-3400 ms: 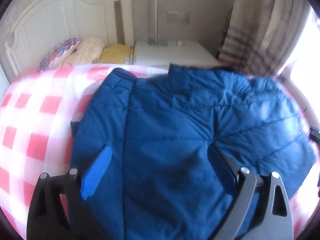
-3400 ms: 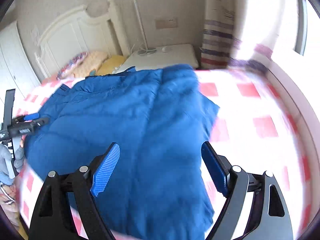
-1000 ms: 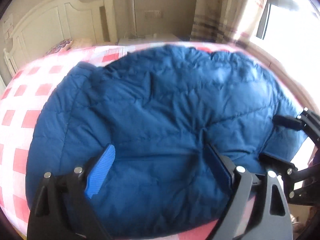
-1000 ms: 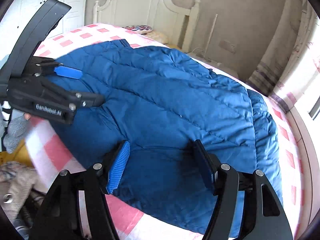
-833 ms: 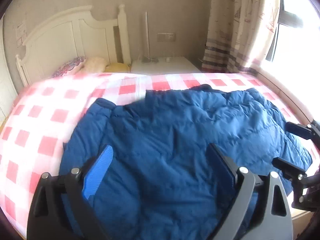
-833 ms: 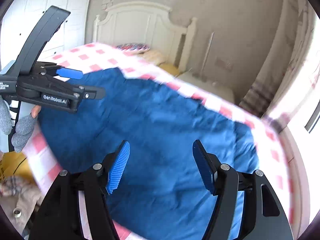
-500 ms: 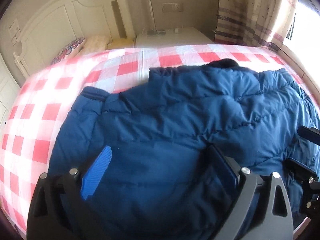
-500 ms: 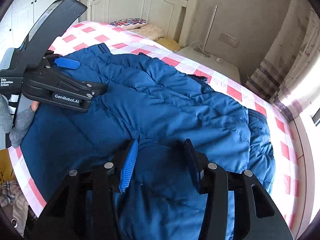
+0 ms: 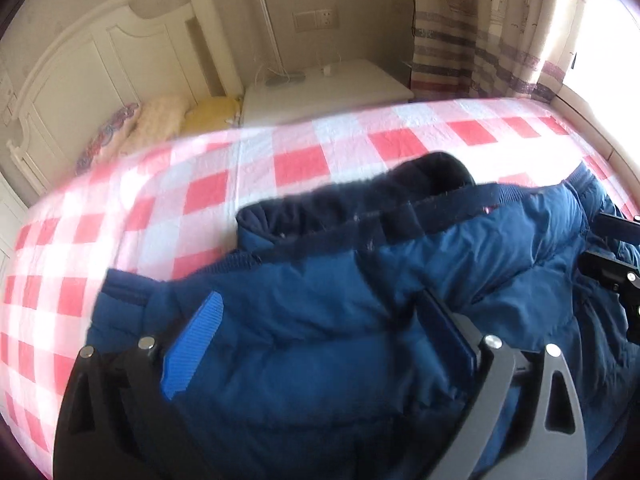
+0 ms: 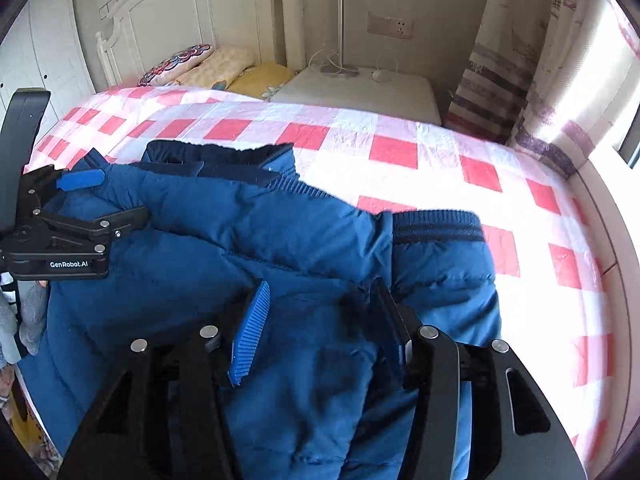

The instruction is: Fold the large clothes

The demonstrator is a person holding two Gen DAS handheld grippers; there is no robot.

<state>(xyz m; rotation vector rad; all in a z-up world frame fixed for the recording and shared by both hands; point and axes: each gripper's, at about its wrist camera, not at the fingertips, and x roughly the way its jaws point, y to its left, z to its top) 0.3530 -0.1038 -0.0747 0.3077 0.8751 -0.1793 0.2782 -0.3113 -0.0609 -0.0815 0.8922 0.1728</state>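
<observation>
Jacket (image 10: 256, 240) fabric was spread on the checked bed (image 10: 432, 148), filling each frame's lower half. Only the right wrist view showed the left gripper (image 10: 108, 196) at left, fingers spread above the jacket, and the right gripper (image 10: 316, 320) pinching a fold. A dark collar (image 9: 420, 180) was shown centrally in the left view.

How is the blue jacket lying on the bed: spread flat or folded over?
Folded over: the jacket has its ribbed hem lying up beside the collar.
</observation>
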